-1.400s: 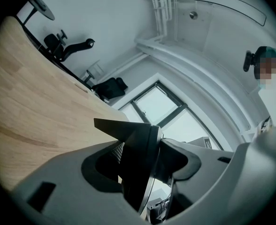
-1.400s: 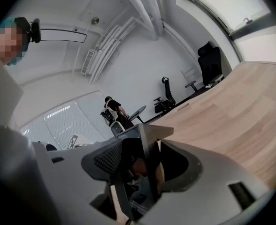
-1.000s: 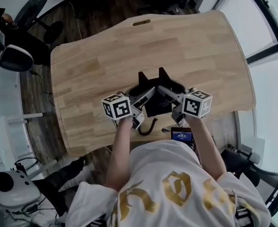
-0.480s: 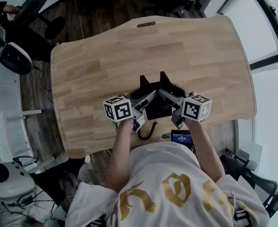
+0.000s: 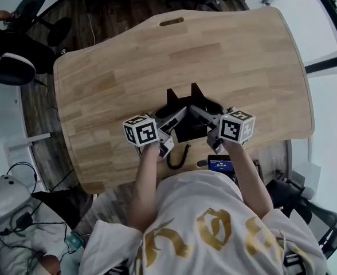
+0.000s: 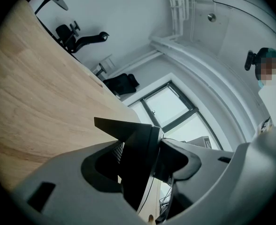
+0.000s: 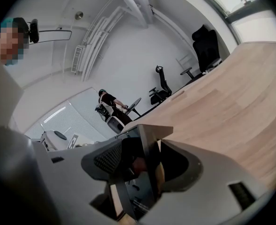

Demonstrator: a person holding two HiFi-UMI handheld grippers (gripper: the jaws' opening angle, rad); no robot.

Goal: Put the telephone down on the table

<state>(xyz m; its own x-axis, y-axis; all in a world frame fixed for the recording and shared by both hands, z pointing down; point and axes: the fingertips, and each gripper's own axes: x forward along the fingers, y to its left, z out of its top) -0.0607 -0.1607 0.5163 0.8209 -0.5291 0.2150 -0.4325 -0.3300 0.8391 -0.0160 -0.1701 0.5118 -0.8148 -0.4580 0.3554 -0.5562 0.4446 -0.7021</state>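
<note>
The telephone [image 5: 189,127] is a black angular set with two pointed corners, held over the near part of the wooden table [image 5: 122,67]. A dark cord [image 5: 179,155] hangs from it toward the table's front edge. My left gripper [image 5: 168,110] grips its left side and my right gripper [image 5: 210,109] its right side, both shut on it. In the left gripper view a black edge of the telephone [image 6: 137,149] fills the gap of the left gripper [image 6: 139,165]. In the right gripper view the telephone [image 7: 147,146] sits in the same way in the right gripper [image 7: 139,167].
The table has a slot handle [image 5: 171,22] at its far edge and bare wood all round the telephone. Office chairs [image 5: 25,16] stand beyond the far left corner, windows to the right. A small blue-lit device [image 5: 220,165] hangs at the person's waist. A seated person [image 7: 111,102] is far off.
Both grippers have come down a little toward the table with the telephone still between them. The grip looks unchanged.
</note>
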